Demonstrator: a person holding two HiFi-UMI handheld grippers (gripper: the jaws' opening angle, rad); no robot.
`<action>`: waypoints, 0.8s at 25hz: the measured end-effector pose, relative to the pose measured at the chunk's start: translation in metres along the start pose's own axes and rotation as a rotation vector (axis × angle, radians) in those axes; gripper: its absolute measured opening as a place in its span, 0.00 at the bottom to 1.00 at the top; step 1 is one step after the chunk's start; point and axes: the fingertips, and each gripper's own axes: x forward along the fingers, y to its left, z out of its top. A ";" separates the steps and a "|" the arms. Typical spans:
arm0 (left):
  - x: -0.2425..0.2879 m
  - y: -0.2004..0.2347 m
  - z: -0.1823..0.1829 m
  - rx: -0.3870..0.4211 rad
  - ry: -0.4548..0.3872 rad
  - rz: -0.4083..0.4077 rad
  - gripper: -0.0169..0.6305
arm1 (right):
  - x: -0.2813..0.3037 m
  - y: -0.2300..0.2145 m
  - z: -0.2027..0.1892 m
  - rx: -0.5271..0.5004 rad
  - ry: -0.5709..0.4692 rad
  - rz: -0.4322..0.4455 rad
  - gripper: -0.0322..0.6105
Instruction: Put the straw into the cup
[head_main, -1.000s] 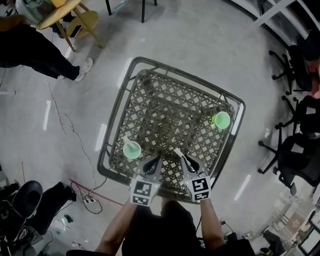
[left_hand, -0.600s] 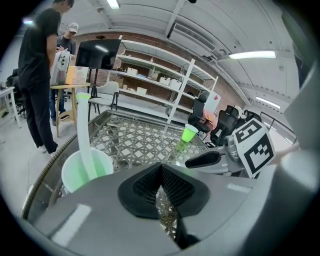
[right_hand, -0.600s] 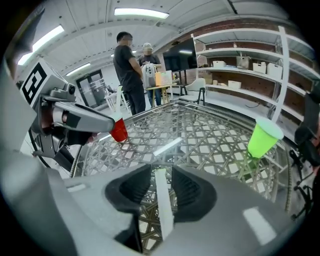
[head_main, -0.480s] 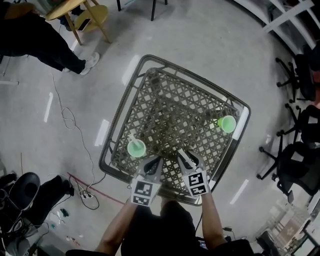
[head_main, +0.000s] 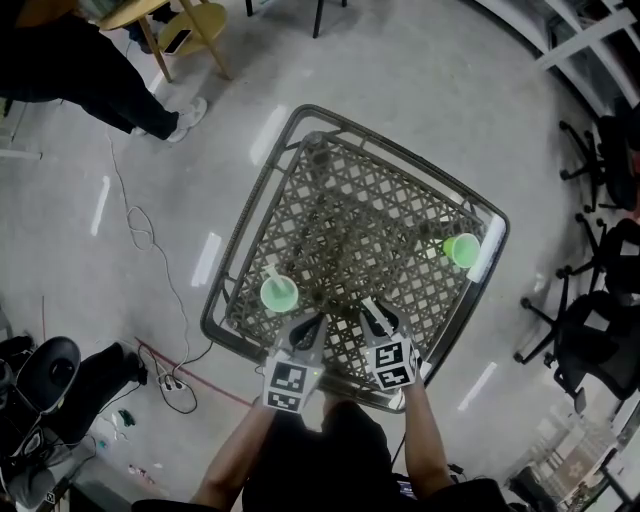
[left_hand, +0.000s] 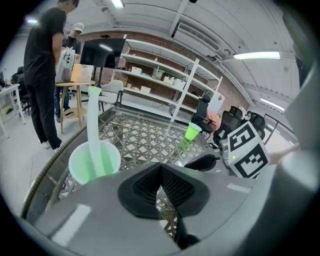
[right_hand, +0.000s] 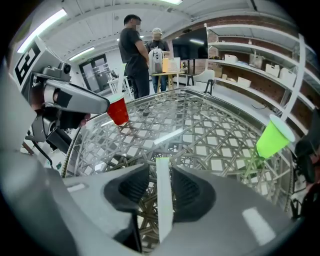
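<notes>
- The lattice worktop (head_main: 350, 220) stands on a grey floor, and the person works at its near edge with a claw in each hand.
- The left claw (head_main: 308, 328) is clenched: its two dark pads meet with nothing between them. It points down at the lattice just beside the near cup (head_main: 279, 294).
- The near cup is green and upright by the worktop's left edge. A standing straw (left_hand: 93, 120) already leans inside it, its top rising well above the rim.
- The right claw (head_main: 375, 315) sits just beside the left one, close to the near rim. Its jaws have just been opening and now stand spread.
- A white straw (right_hand: 163, 205) lies lengthwise in the gap between the right claw's pads. Neither pad squeezes it, so the claw has released it. It is over the lattice, outside either cup.
- The far cup (head_main: 462, 248), also green, stands at the worktop's right corner, well apart from both claws.
- A person in dark clothes (head_main: 90, 85) stands off the far left corner, near a small wooden table (head_main: 150, 12).
- Office chairs (head_main: 600, 330) crowd the right side of the room.
</notes>
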 end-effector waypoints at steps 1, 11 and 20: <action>0.000 0.000 -0.001 0.000 0.001 0.001 0.04 | 0.000 0.000 -0.002 -0.002 0.011 -0.003 0.26; 0.001 0.000 0.000 0.001 0.000 0.003 0.04 | 0.002 -0.003 -0.006 -0.012 0.031 -0.024 0.15; -0.002 -0.007 0.014 0.017 -0.016 0.002 0.04 | -0.016 -0.014 0.014 0.000 -0.035 -0.051 0.13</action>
